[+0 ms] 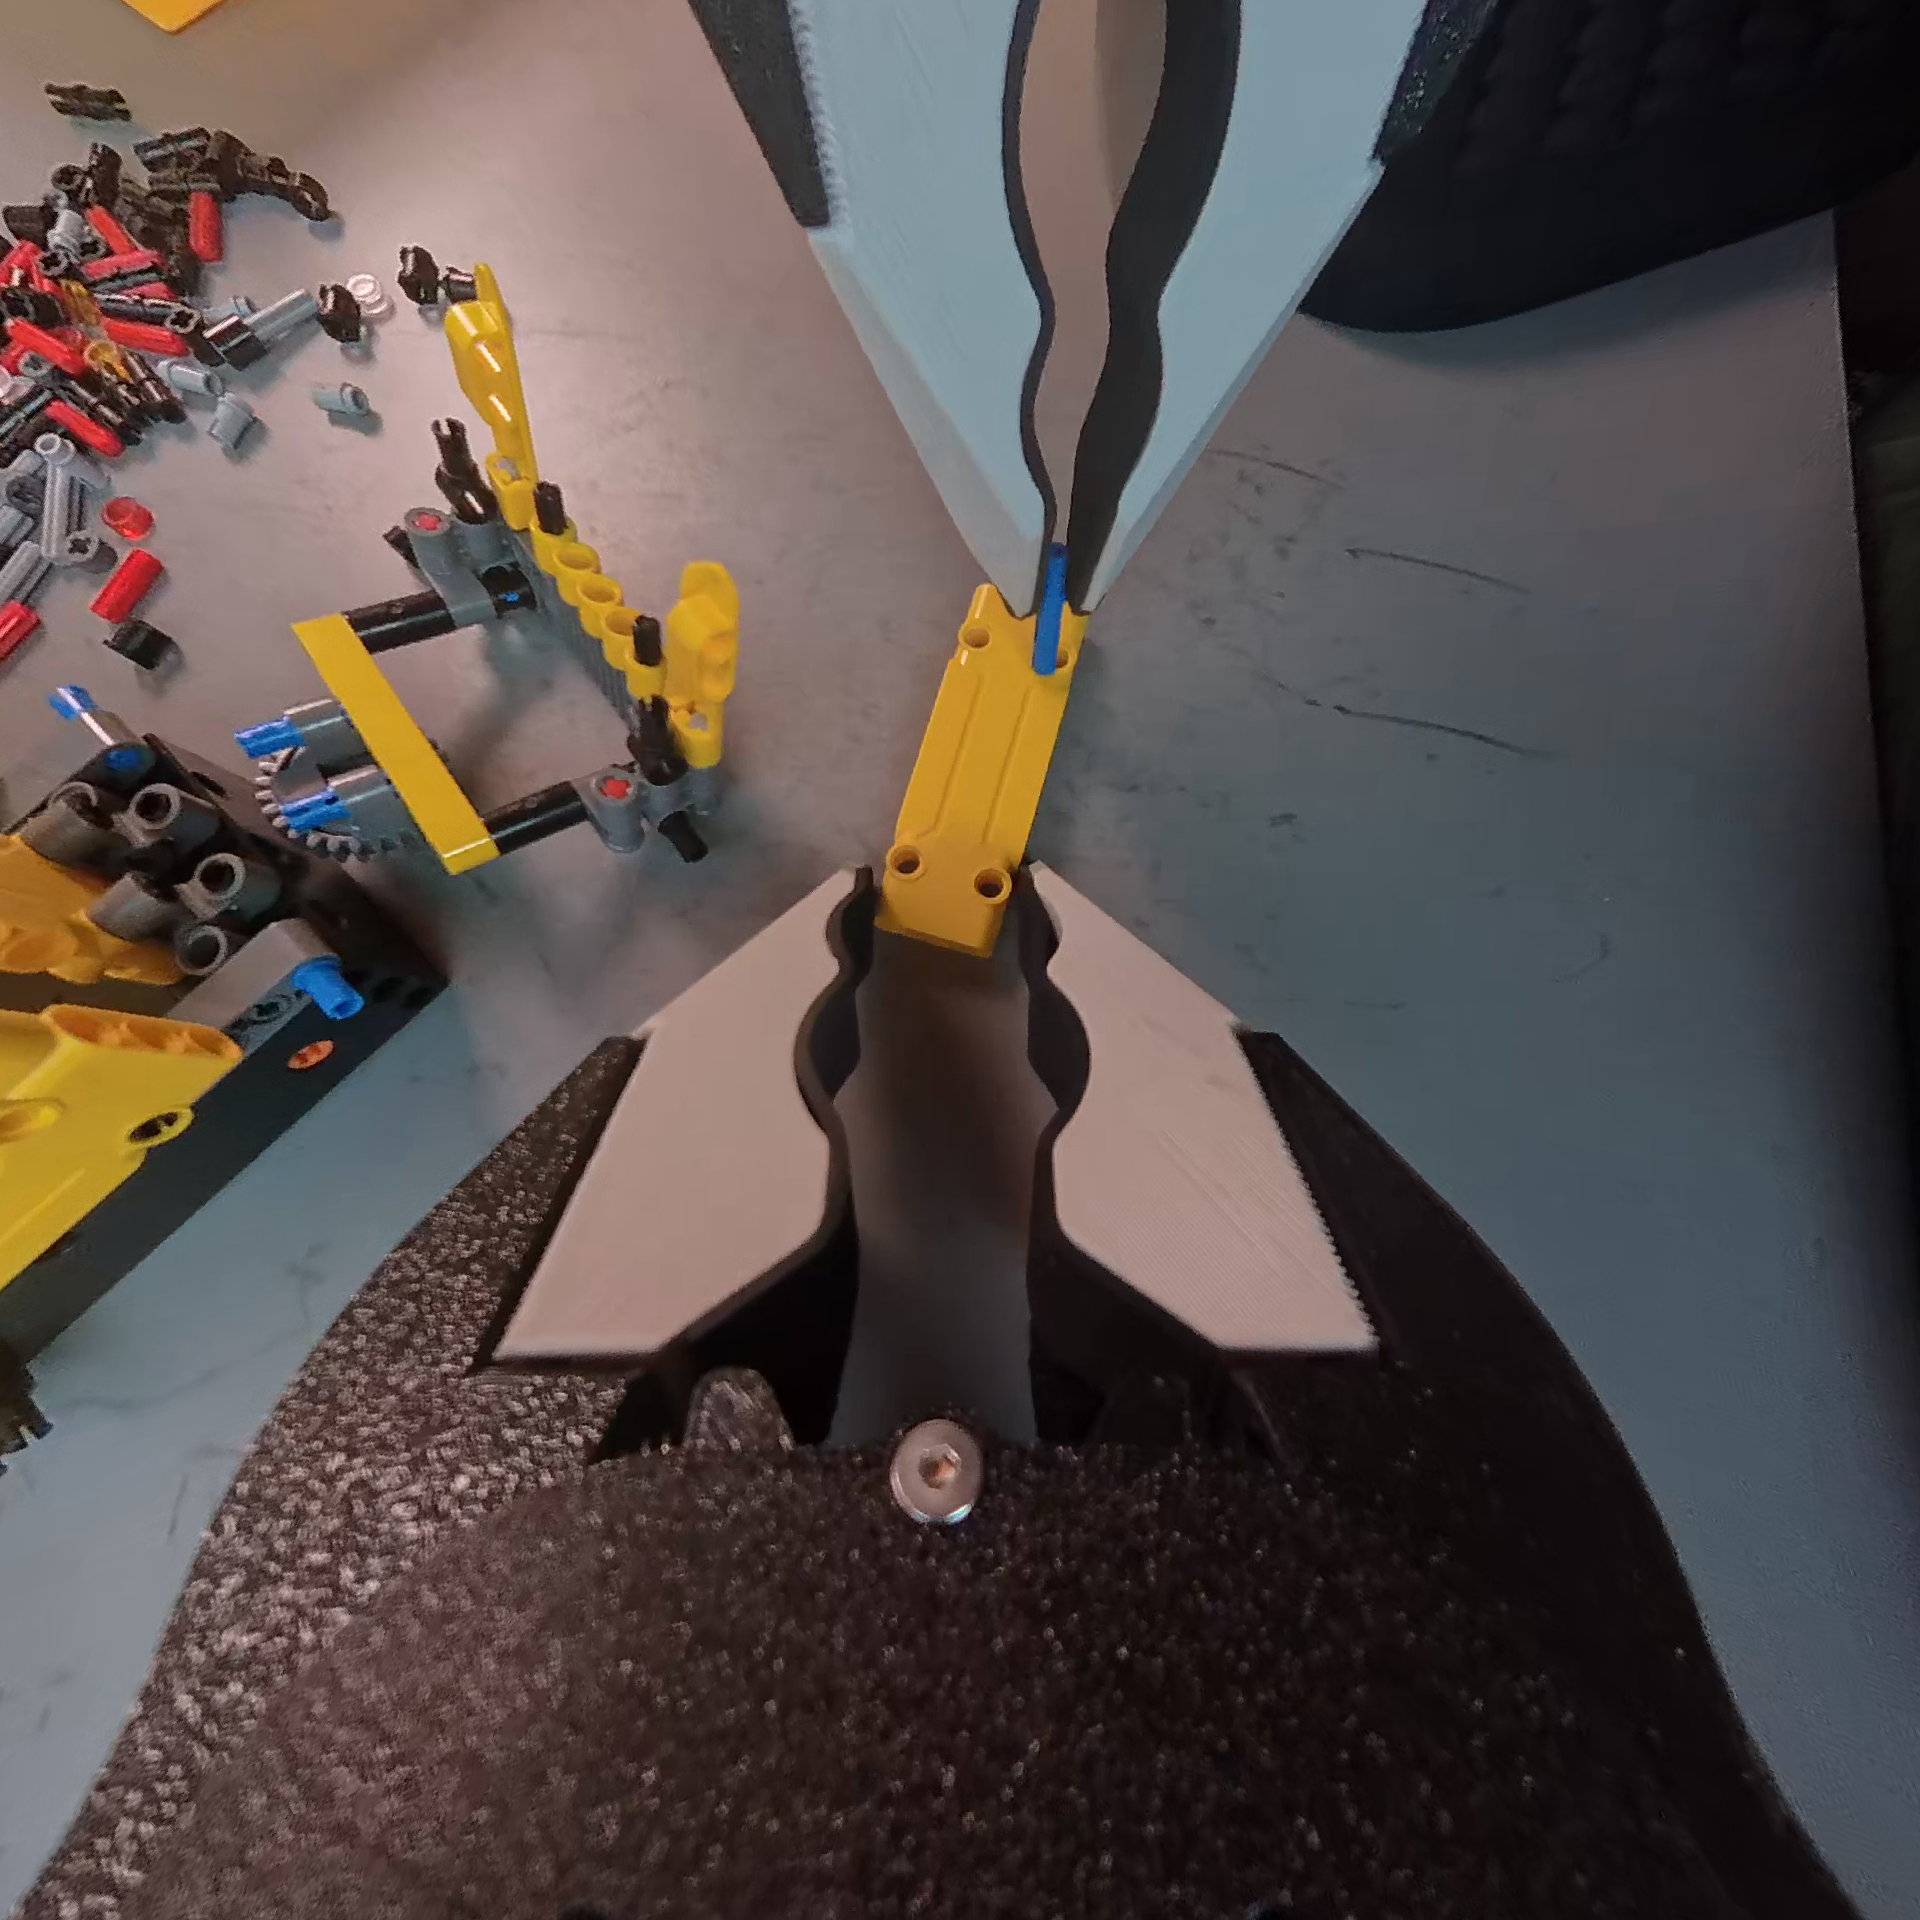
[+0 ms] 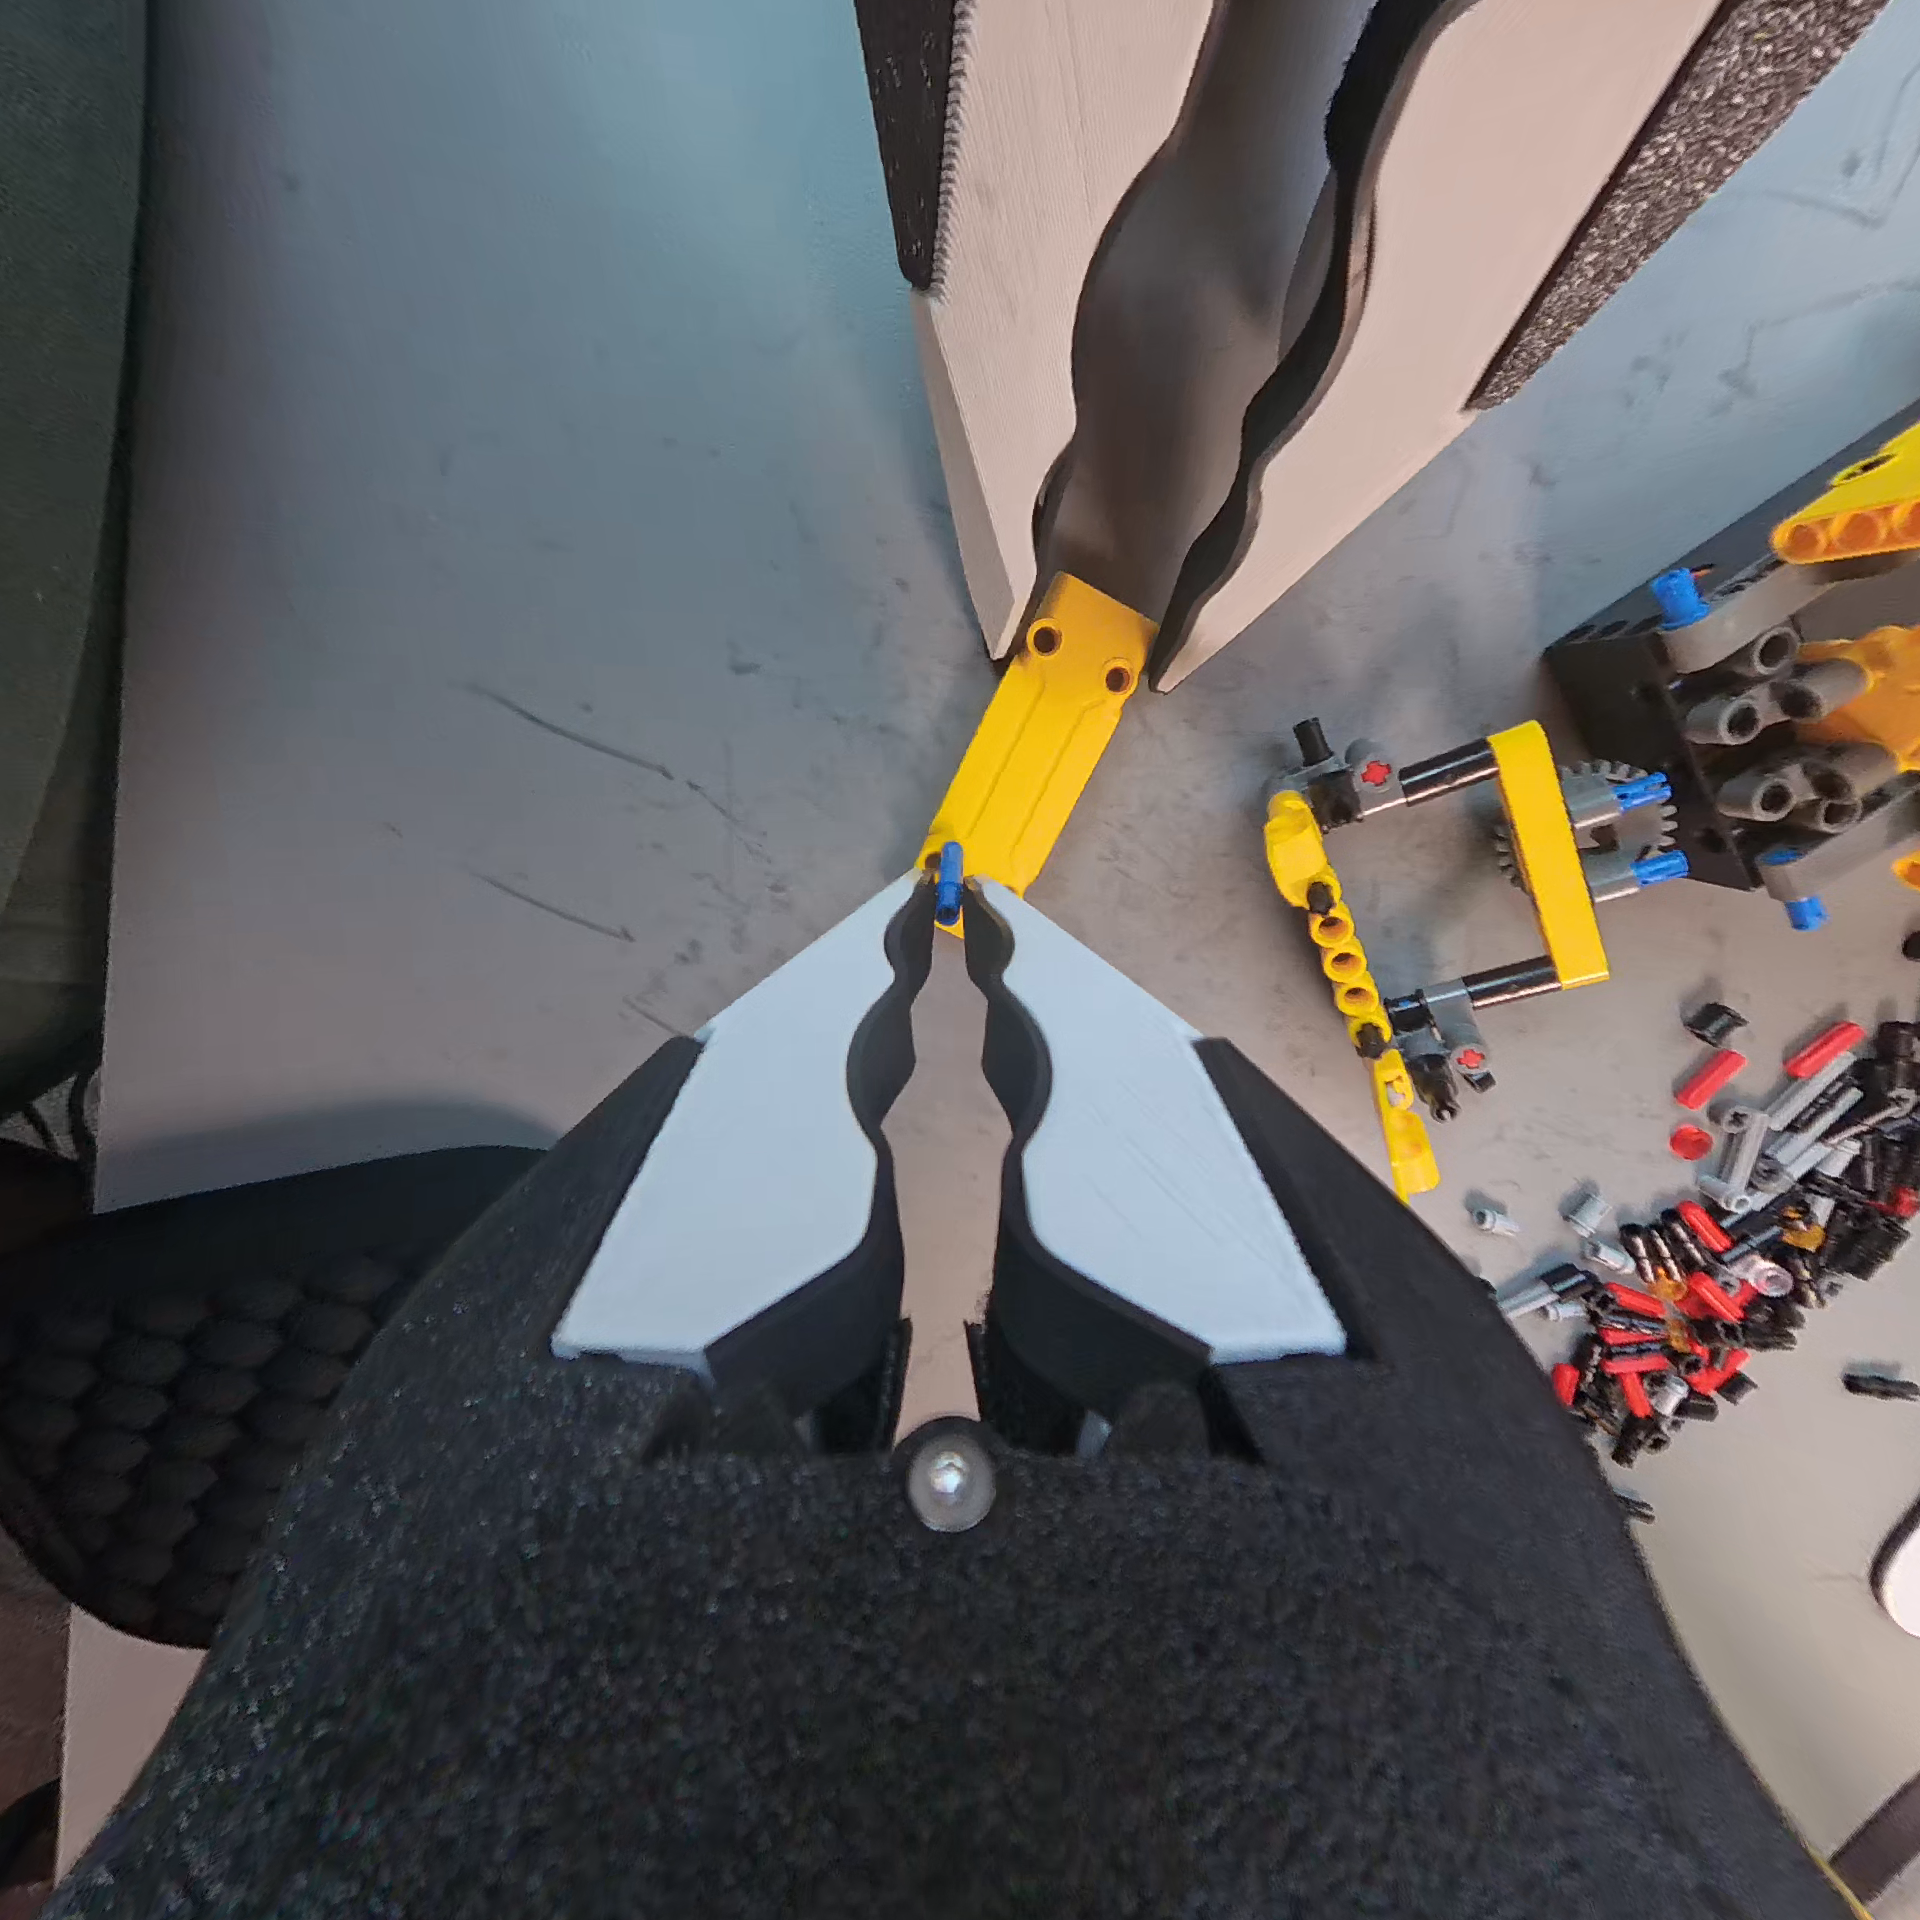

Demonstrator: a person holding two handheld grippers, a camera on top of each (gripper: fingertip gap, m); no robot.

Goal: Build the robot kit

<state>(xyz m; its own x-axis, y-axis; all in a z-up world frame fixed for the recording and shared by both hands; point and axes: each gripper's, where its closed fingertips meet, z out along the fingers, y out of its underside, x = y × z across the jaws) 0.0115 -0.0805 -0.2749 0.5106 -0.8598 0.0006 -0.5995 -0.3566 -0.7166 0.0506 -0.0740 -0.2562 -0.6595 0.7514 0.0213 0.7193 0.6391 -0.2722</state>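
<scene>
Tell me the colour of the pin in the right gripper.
Blue pin, clearest in the right wrist view.

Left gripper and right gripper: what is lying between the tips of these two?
The yellow panel spans it: left gripper holds one end, right gripper pinches a blue pin at the other. Both views show it.

The near end of the yellow panel (image 1: 971, 790) slips between the tips of the left gripper (image 1: 943, 902), so where the pads meet its sides is hidden. Beyond it, the blue pin (image 1: 1049, 611) runs up into the right gripper (image 1: 1057, 597) and its top is swallowed by the black pads. Whether its lower tip sits in the panel's hole is too fine to tell. Off to the left gripper's left, the black and yellow build (image 1: 135, 997) is cut by the edge. The small loose parts (image 1: 94, 312) are also cropped there, too tiny to sort.
</scene>
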